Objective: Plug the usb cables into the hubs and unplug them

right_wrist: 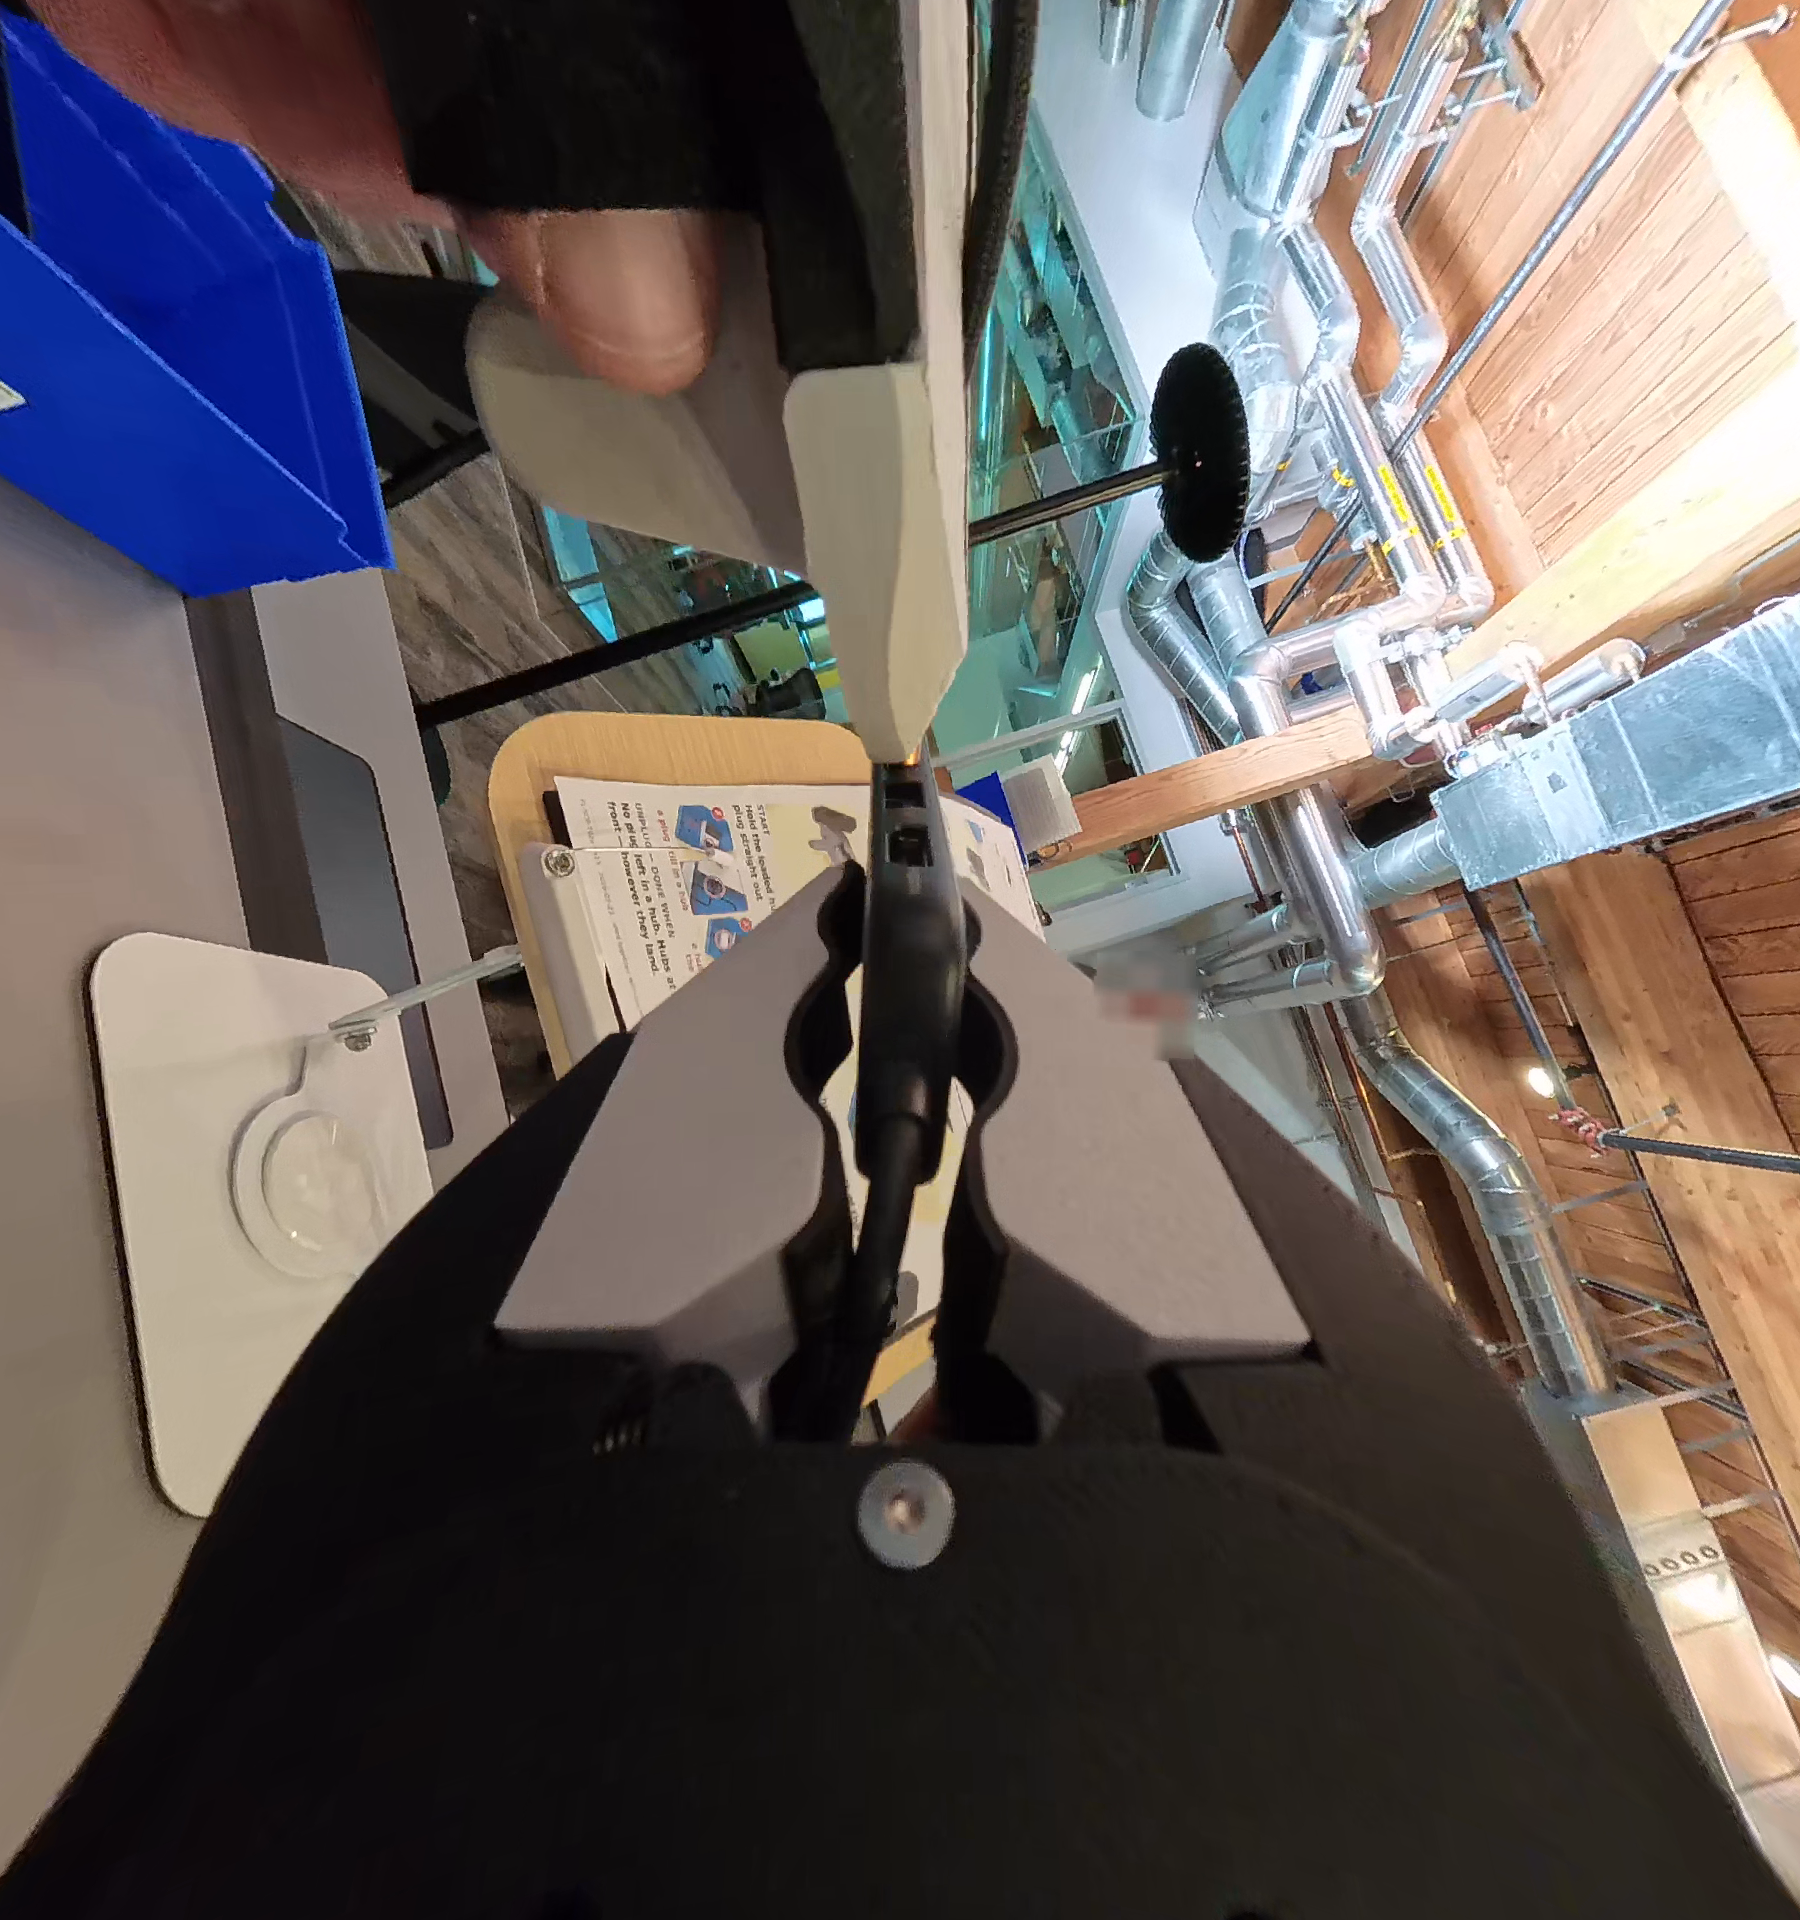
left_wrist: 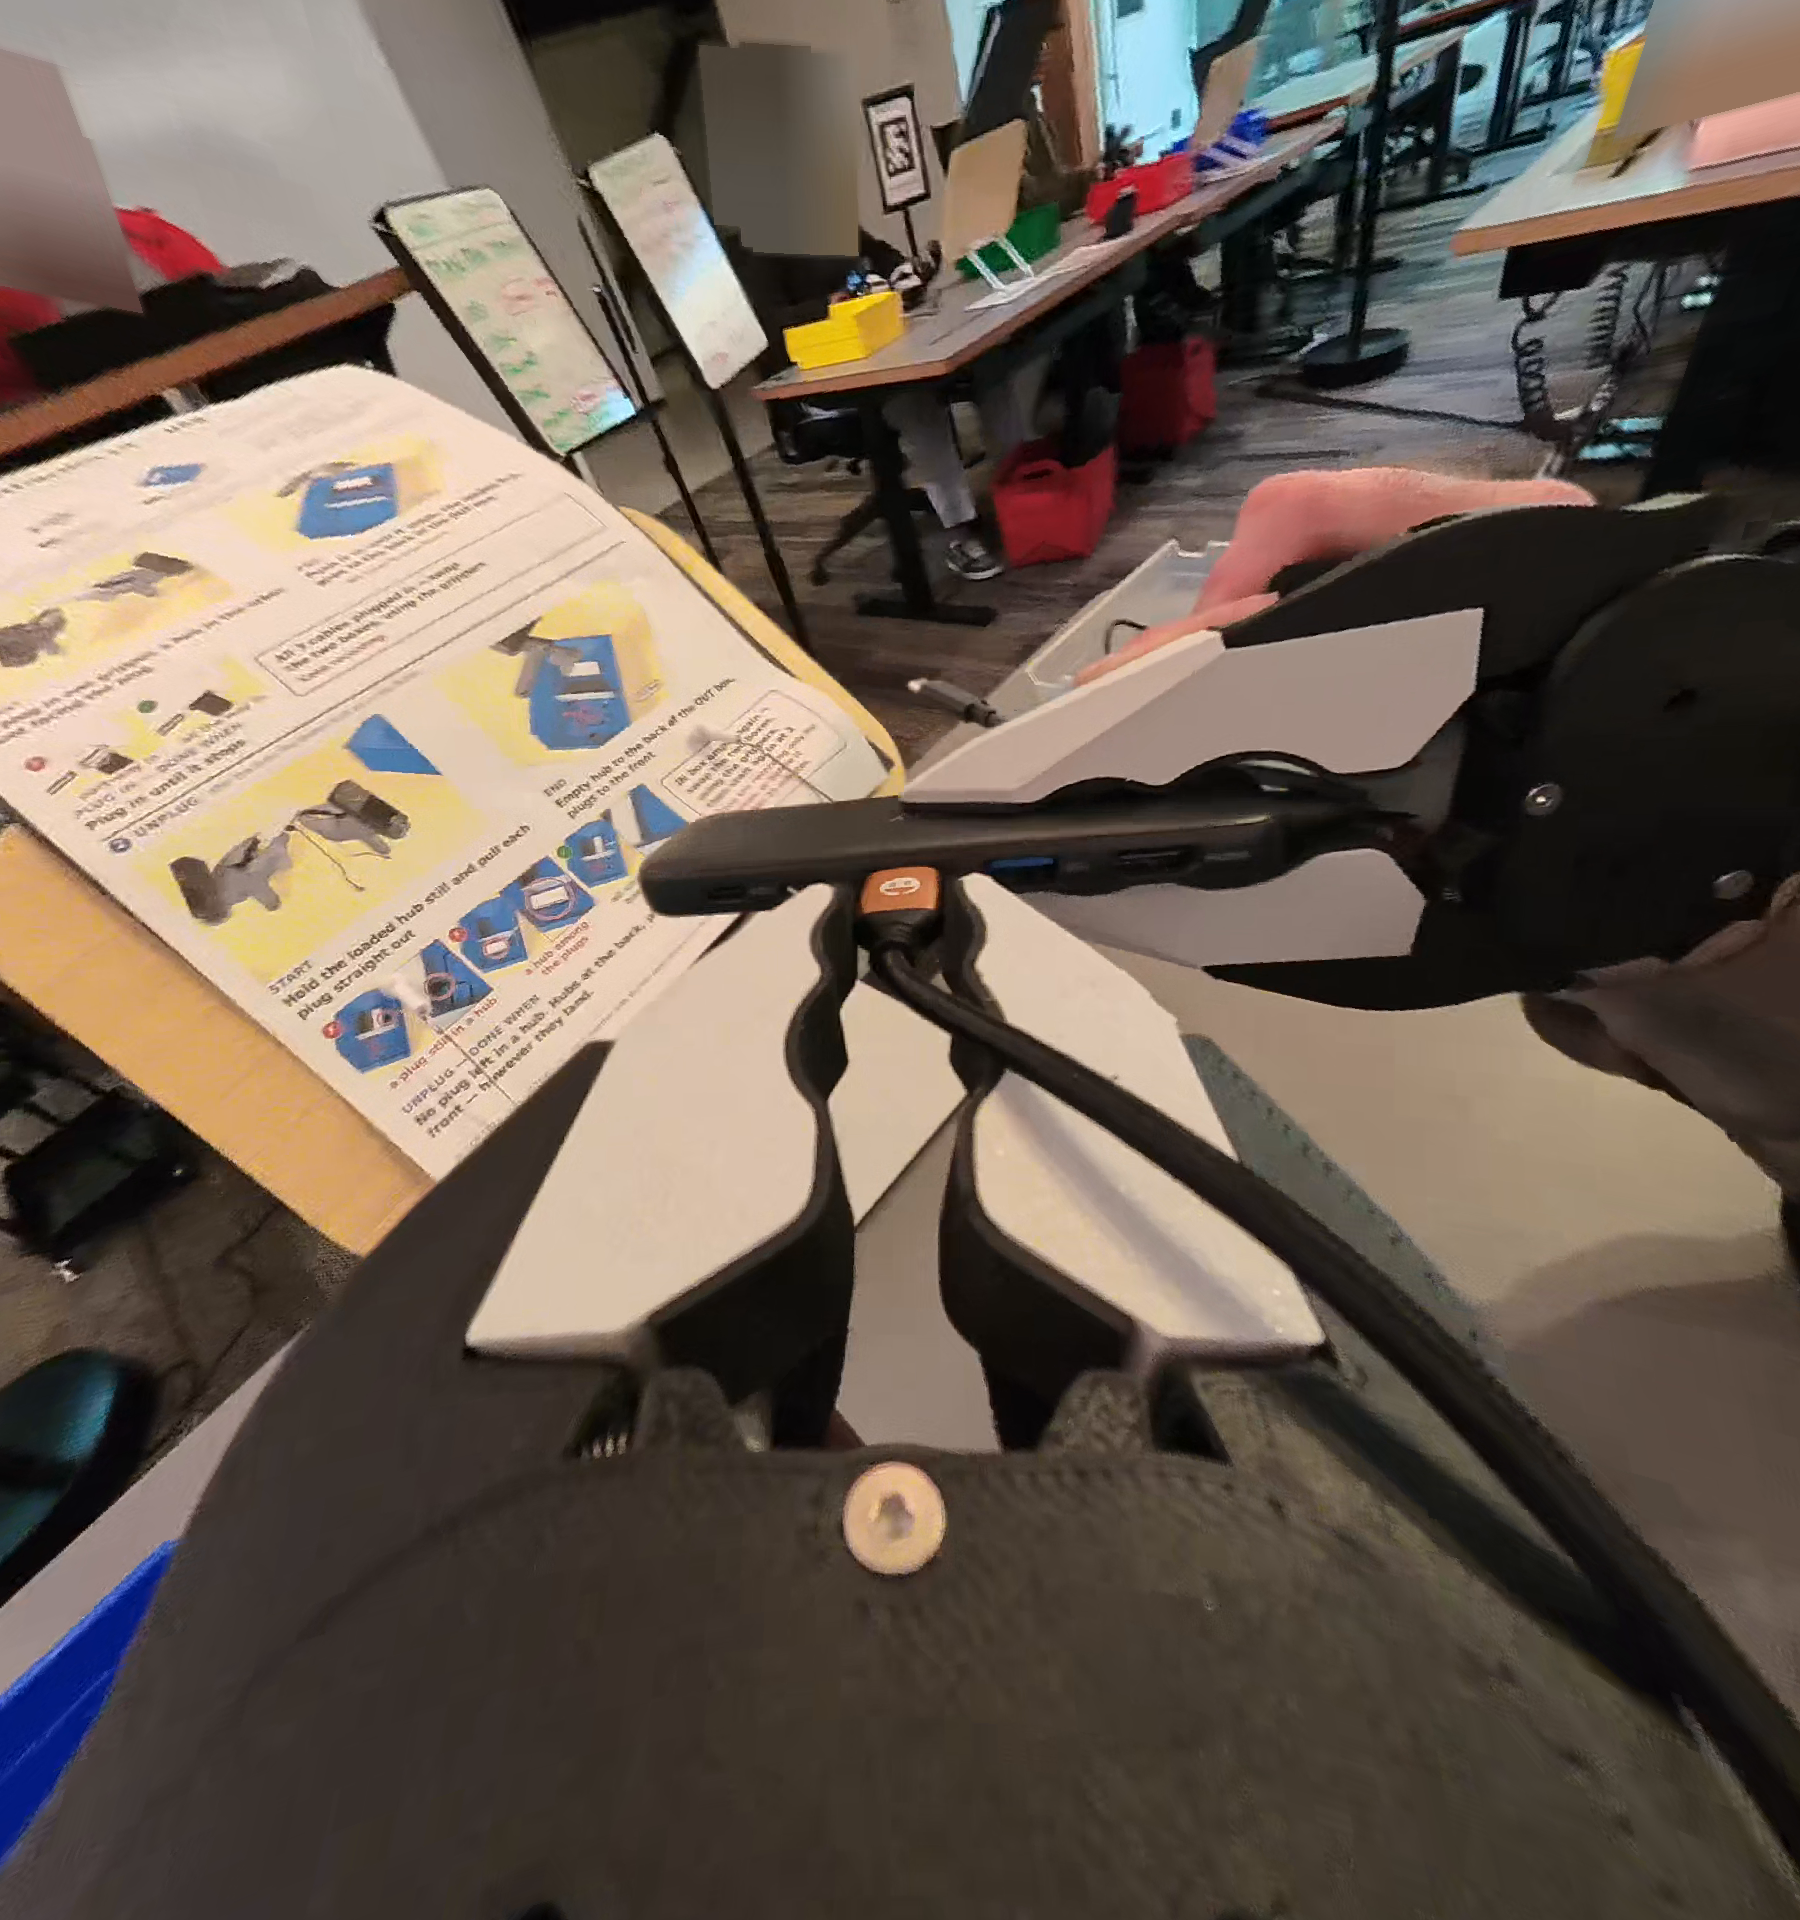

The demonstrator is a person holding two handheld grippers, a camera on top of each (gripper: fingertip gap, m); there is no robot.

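Left wrist view: your left tongs (left_wrist: 898, 914) clench the orange USB plug (left_wrist: 898, 891), seated in the black hub (left_wrist: 979, 844); right tongs (right_wrist: 911, 883) grip that hub.

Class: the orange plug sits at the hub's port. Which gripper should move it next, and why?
Left. The left gripper already clamps the orange plug at the hub, fingers in line with the plug. The right gripper is shut on the hub, steadying it.

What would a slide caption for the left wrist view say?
Left gripper pinches orange plug at black hub held by right gripper.
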